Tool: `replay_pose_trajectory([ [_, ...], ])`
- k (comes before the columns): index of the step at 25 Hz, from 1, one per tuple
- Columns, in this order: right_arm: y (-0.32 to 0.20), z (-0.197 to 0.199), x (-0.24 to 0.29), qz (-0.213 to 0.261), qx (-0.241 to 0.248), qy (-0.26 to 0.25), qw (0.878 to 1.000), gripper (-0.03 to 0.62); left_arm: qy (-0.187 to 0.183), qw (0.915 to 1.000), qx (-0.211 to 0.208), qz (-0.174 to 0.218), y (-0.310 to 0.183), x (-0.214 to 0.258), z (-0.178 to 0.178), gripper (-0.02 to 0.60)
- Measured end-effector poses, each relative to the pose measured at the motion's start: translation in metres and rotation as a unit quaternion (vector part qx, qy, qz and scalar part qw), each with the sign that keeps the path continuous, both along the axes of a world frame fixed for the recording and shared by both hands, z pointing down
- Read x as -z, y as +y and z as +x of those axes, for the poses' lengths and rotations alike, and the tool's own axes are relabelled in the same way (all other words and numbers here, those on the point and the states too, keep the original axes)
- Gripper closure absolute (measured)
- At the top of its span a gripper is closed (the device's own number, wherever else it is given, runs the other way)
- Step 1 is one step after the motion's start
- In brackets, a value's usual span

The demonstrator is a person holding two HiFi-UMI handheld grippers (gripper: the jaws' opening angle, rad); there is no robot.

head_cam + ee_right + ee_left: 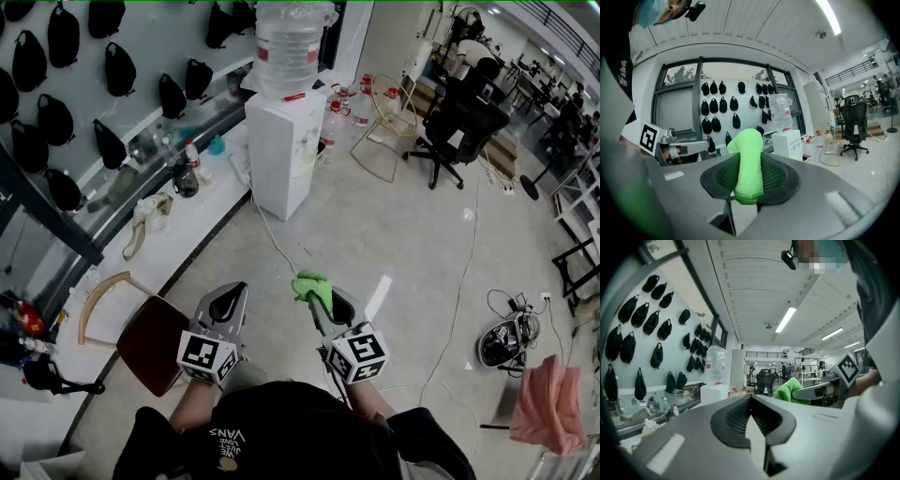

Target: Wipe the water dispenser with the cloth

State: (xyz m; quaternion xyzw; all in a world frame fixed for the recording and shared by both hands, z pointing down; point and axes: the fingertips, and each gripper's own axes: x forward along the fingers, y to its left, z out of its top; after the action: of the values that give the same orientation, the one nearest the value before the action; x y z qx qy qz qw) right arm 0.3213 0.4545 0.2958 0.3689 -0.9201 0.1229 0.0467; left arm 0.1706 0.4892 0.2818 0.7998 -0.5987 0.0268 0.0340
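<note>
The white water dispenser point(284, 141) stands by the wall ahead, a clear bottle point(290, 42) on top; it also shows small in the left gripper view point(715, 392) and the right gripper view point(790, 143). My right gripper point(322, 292) is shut on a bright green cloth point(313, 285), which sticks up between its jaws point(747, 164). My left gripper point(223, 302) is shut with nothing in it point(752, 416). Both grippers are held near my body, well short of the dispenser.
A cable point(274, 246) runs along the floor from the dispenser. A dark red chair seat point(150, 342) is at my left. Black bags point(108, 66) hang on the wall. An office chair point(461, 127), a wire basket frame point(384, 141) and water bottles point(335, 127) stand beyond.
</note>
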Motion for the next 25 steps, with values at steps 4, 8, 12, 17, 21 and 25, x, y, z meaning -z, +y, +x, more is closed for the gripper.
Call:
replay_pose_trajectory([
  [4,-0.001,0.003,-0.003,-0.001,-0.003,-0.009,1.000,0.480,0.011,0.9999,0.000,0.000,0.003,-0.002,0.003,0.580],
  [8,-0.012,0.003,-0.008,-0.009,-0.007,-0.008,1.000,0.480,0.011,0.9999,0.005,-0.010,-0.004,-0.012,-0.003,0.580],
  [12,-0.034,-0.007,-0.015,-0.016,-0.014,-0.007,1.000,0.480,0.012,0.9999,-0.001,-0.011,-0.027,-0.017,-0.015,0.580],
  [17,-0.074,-0.035,-0.012,-0.015,-0.036,-0.002,0.999,0.480,0.022,0.9996,-0.016,-0.012,-0.070,-0.019,-0.049,0.580],
  [21,-0.115,-0.065,-0.002,-0.005,-0.063,0.000,0.998,0.480,0.018,0.9991,-0.037,-0.005,-0.113,-0.010,-0.081,0.580],
  [25,-0.149,-0.096,-0.003,-0.008,-0.082,0.002,0.997,0.480,0.005,0.9985,-0.055,0.002,-0.149,-0.002,-0.115,0.580],
])
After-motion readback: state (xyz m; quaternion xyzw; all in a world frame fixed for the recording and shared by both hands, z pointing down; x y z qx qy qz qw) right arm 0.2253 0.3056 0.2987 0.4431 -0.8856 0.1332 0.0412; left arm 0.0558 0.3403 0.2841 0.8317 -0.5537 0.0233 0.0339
